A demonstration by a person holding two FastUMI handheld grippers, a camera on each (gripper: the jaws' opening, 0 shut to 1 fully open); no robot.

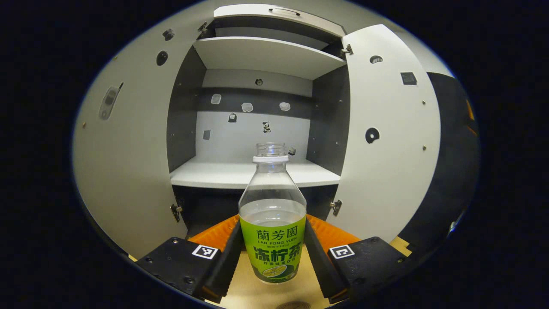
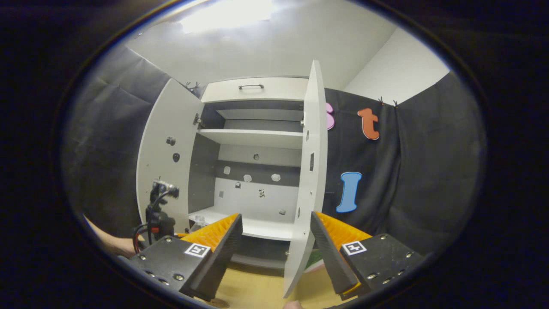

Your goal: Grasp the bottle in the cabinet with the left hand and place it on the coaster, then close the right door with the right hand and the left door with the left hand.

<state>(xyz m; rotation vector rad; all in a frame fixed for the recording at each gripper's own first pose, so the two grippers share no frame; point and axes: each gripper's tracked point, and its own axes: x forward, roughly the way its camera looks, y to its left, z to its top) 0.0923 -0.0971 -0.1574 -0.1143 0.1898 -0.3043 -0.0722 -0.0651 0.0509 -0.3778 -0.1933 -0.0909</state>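
The cabinet is standing wide open at the back of the desk, its left door and right door both swung outward so the shelves are lying clear for reaching in; neither door is closed yet, so those two steps are still waiting. In the right gripper view the right door is showing nearly edge-on, rising between the fingers of the right gripper, whose jaws are spread wide and gripping nothing; that line-up looks like a ready stance for pushing the door shut once the bottle is settled. Farther off at the lower left of that view the left gripper and a bare forearm are showing. In the left gripper view the left gripper is clenching the bottle at its label, one finger pressing each side, keeping it upright and centred so the liquid inside is staying level in the uncapped neck. The bottle is already out of the cabinet, in front of the lower shelf and over the desk. A small round edge at the very bottom may be the coaster, though too little of it is showing to be sure; if so, the bottle is sitting just short of it and still needing to be lowered there.
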